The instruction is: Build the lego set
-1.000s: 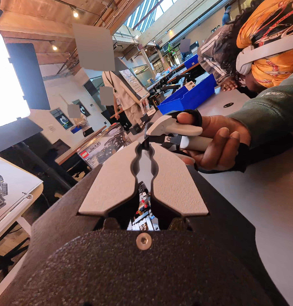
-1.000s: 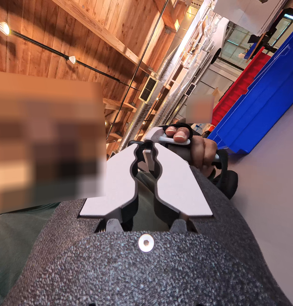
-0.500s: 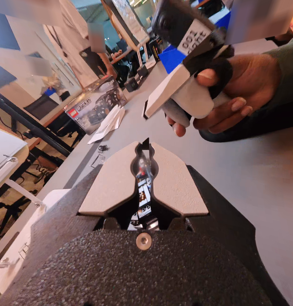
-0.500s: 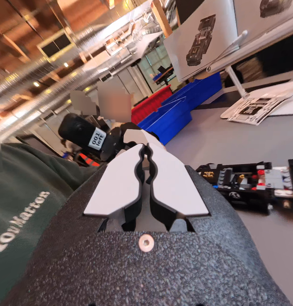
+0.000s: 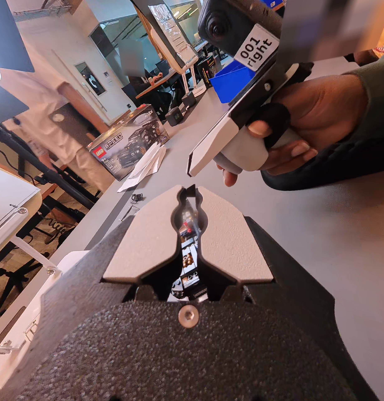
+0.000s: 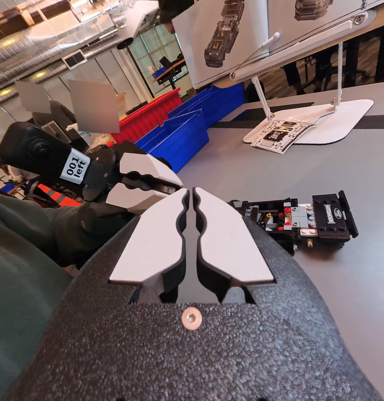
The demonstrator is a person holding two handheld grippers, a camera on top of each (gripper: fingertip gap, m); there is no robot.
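The left gripper [image 5: 190, 191] has its jaws drawn nearly together. A small dark wedge sits between the tips, and I cannot tell whether it is a loose piece or part of the jaws. Through the slit between them, parts of the lego car [image 5: 189, 260] show directly below: grey, white and red studs on a black body.

The right gripper [image 6: 190, 191] also has its jaws almost closed, with only a thin slit between them and nothing in it. In the left wrist view a hand [image 5: 317, 121] holds it just beyond the left gripper's tips, raised off the table [image 5: 306, 227] and pointing down to the left. In the right wrist view the two grippers' tips come close together.

The half-built car lies on the grey table just right of the right gripper, lengthwise across the view, its black tail end to the right.

Farther off on the right, a white stand [image 6: 330, 112] carries the instruction pages [image 6: 225, 43], and a sticker sheet [image 6: 280, 134] lies partly on its base. Blue bins [image 6: 176, 141] and a red bin [image 6: 152, 117] stand at the far left. In the left wrist view the set's box [image 5: 130, 143] stands at the far table edge, with white paper bags [image 5: 147, 165] leaning on it and a small black part [image 5: 137, 197] lying nearer.
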